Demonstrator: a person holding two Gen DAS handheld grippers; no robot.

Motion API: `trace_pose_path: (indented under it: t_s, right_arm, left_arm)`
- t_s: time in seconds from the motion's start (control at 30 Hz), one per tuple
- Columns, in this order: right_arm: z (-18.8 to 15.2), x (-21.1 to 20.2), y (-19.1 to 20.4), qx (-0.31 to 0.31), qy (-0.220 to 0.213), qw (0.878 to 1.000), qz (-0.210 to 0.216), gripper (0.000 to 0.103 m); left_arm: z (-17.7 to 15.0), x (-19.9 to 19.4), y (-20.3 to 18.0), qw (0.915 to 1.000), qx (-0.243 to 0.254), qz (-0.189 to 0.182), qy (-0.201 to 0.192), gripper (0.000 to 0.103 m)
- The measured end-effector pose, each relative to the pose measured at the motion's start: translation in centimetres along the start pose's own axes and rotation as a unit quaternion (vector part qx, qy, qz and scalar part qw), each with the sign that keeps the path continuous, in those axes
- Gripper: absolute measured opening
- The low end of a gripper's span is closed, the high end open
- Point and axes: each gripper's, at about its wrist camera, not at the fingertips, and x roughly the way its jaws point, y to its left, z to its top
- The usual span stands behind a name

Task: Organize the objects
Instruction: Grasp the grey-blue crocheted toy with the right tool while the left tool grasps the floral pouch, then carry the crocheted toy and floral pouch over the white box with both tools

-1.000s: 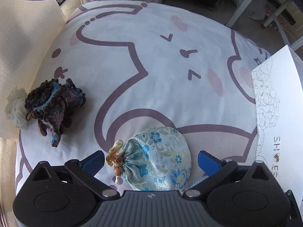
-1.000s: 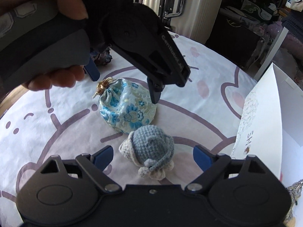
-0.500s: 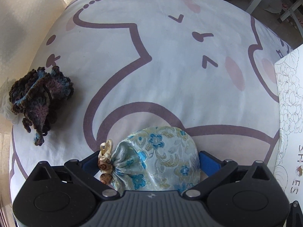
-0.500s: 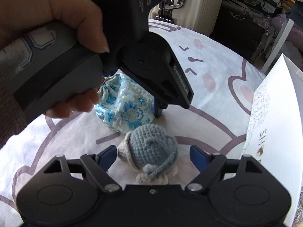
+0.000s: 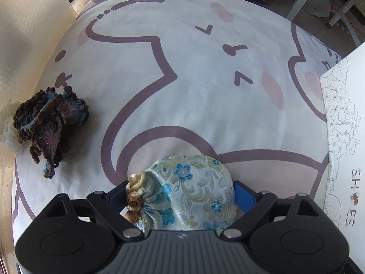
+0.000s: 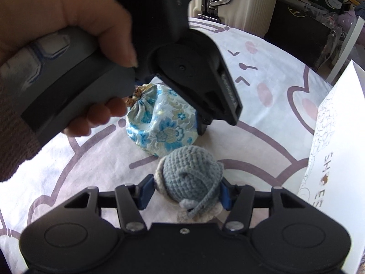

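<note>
A light blue floral satin pouch (image 5: 194, 189) with a tied, beaded neck lies on the cartoon-print cover (image 5: 182, 80). My left gripper (image 5: 180, 190) points steeply down over it. Its jaws are closing and the blue pads touch both sides of the pouch. In the right wrist view the pouch (image 6: 159, 127) sits under that gripper, held in a person's hand (image 6: 68, 22). Just in front lies a grey-blue crocheted toy (image 6: 189, 175). My right gripper (image 6: 184, 193) is closing on it, with its pads against the toy's flanks.
A white shoe box (image 5: 342, 137) with flower line art stands at the right edge of the cover, also the box (image 6: 337, 137) in the right wrist view. A dark brown-and-blue crocheted piece (image 5: 50, 118) and a white fluffy thing (image 5: 6, 123) lie at the left edge. A pale suitcase (image 6: 228, 0) stands behind.
The left gripper came down over the pouch and its pads closed in on it. The right gripper's jaws narrowed from wide open onto the crocheted toy.
</note>
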Motion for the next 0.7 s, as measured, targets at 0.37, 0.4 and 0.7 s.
trace_pose_path:
  t_s: [0.37,0.4,0.7]
  right_arm:
    - [0.3,-4.1,-1.3,0.032,-0.024,0.999,-0.009,0.058]
    - [0.1,-4.5,-1.3,0.035,-0.028,0.999,-0.01,0.058]
    - [0.4,-8.2,-2.3,0.086,-0.041,0.995,0.001,0.058]
  left_arm:
    - [-0.7,-4.3,0.2,0.9989,0.026,-0.012,-0.037,0.087]
    - [-1.0,-5.0,0.2,0.9986,0.029,-0.013,-0.042,0.087]
    - [-3.1,-10.1,0.1,0.9928,0.069,-0.013,-0.096,0.087]
